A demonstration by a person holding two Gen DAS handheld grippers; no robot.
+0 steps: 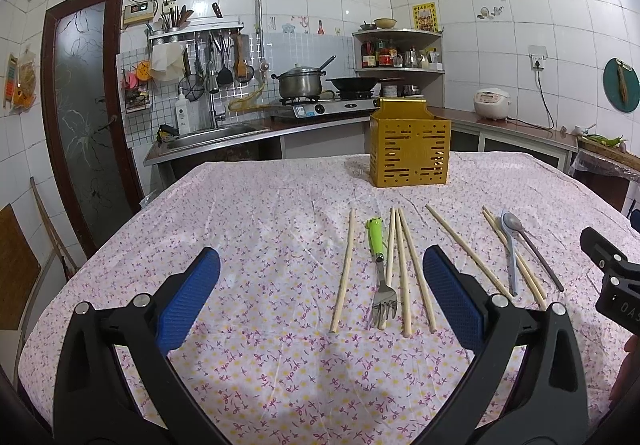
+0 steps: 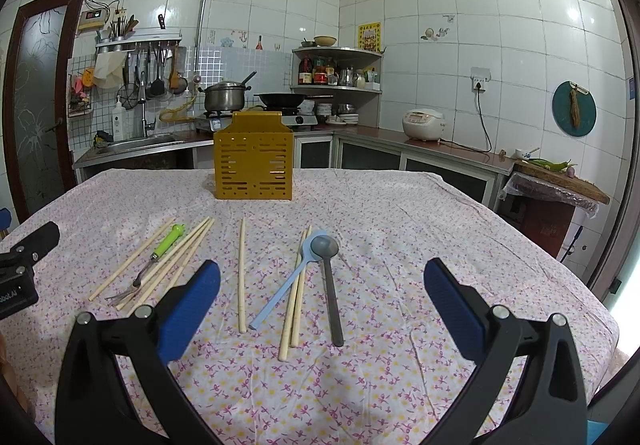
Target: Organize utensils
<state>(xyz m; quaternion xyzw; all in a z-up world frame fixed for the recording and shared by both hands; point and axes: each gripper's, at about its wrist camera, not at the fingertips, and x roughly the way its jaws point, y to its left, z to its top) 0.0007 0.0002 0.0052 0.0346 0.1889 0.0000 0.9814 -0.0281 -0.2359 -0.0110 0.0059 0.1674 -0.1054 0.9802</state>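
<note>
Both tools, left [image 1: 320,297] and right [image 2: 322,305], spread wide, empty; pale wooden chopsticks [image 2: 241,273], green-handled fork [image 1: 380,269], perforated yellow plastic holder [image 2: 253,161], seemingly empty, on floral-clothed table [image 2: 400,245].

Both views are bright and evenly lit, sharp from near to far, with glare spots on the glossy wall tiles [image 2: 573,12] and only faint, soft shadows on the floral cloth [image 1: 260,237]. Fisheye distortion bows the tile lines, and the corners fall to black vignette.

Yellow slotted holder [image 2: 253,161], green-handled fork [image 1: 378,261], purple-flowered white tablecloth [image 2: 400,245], blue-padded tools.
</note>
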